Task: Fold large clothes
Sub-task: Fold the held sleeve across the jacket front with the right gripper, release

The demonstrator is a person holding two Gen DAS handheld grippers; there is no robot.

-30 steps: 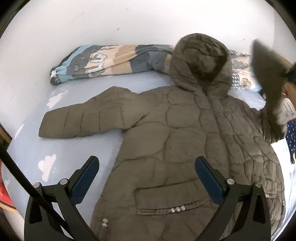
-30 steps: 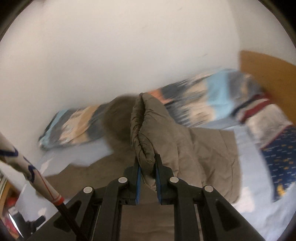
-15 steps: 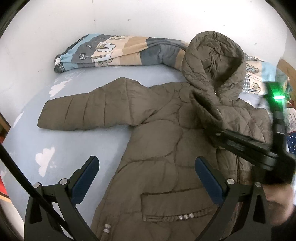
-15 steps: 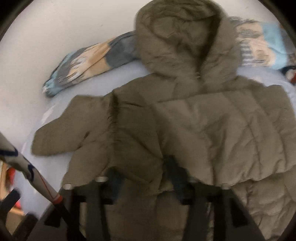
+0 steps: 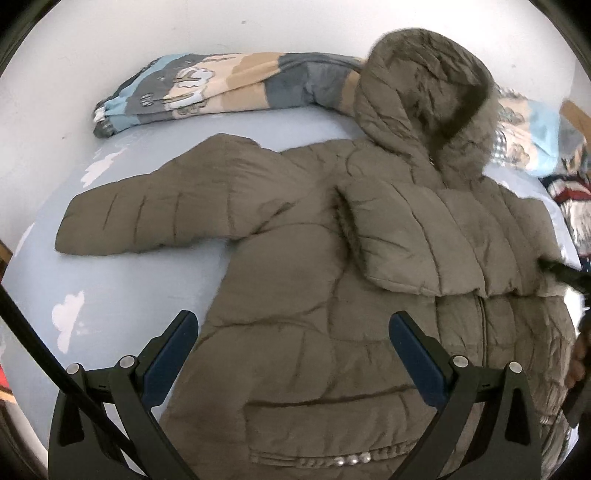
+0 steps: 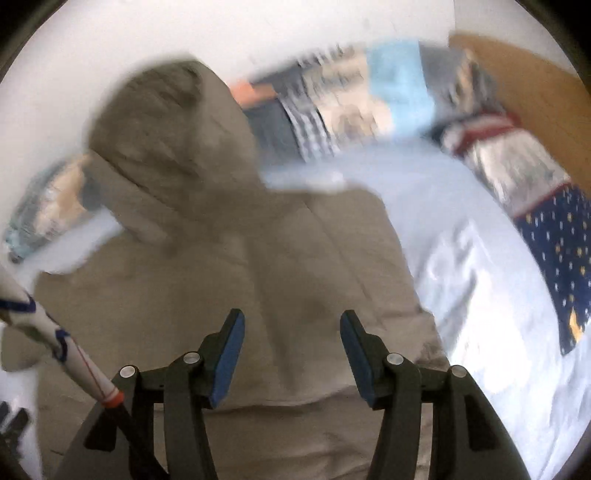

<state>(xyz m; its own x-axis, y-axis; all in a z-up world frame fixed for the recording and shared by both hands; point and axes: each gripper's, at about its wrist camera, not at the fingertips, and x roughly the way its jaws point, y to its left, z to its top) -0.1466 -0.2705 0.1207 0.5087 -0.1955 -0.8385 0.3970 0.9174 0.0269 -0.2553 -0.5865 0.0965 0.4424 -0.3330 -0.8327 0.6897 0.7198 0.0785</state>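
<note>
One jacket (image 5: 295, 314) on lt-blue bed sheet (image 5: 122, 295), white wall (image 5: 184, 29).

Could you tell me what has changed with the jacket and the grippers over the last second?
The right gripper carried the jacket's right sleeve across the chest and let it go; its jaws are opening with nothing between them. The sleeve now lies folded over the jacket. The left gripper stayed open above the hem, and the left sleeve still lies spread on the bed sheet.

right gripper (image 6: 291, 354) released sleeve (image 5: 424, 240), now folded across jacket (image 5: 295, 332).
</note>
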